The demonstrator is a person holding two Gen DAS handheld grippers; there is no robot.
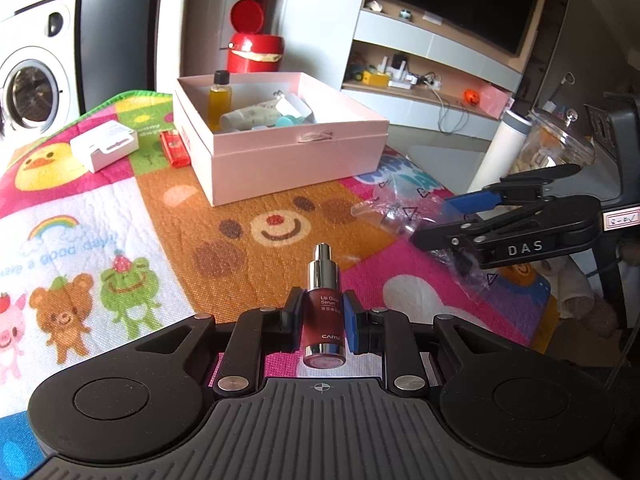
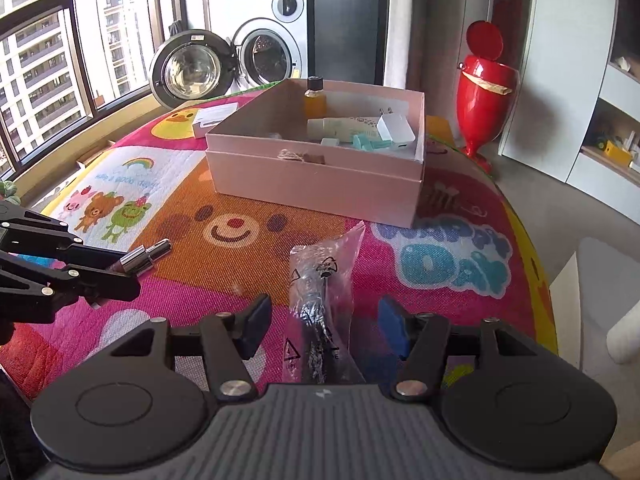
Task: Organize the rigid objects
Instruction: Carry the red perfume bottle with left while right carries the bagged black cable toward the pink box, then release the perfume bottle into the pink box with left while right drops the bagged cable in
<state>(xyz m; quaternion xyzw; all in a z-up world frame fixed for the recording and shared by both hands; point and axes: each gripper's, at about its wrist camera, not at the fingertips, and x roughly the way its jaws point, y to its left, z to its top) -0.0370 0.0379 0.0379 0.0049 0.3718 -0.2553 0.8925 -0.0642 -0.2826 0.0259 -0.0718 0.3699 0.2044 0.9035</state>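
While the pink box holds an amber bottle, tubes and a white charger, my left tool clamps the "Lip Glow Serum" bottle in front of it; my right tool straddles a plastic bag with its jaws apart, not gripping.

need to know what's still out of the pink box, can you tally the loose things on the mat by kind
serum bottle, held in the left claw: 1
clear plastic bag with dark parts, between the open right claw pads, not pinched: 1
white flat box: 1
red lighter: 1
total: 4
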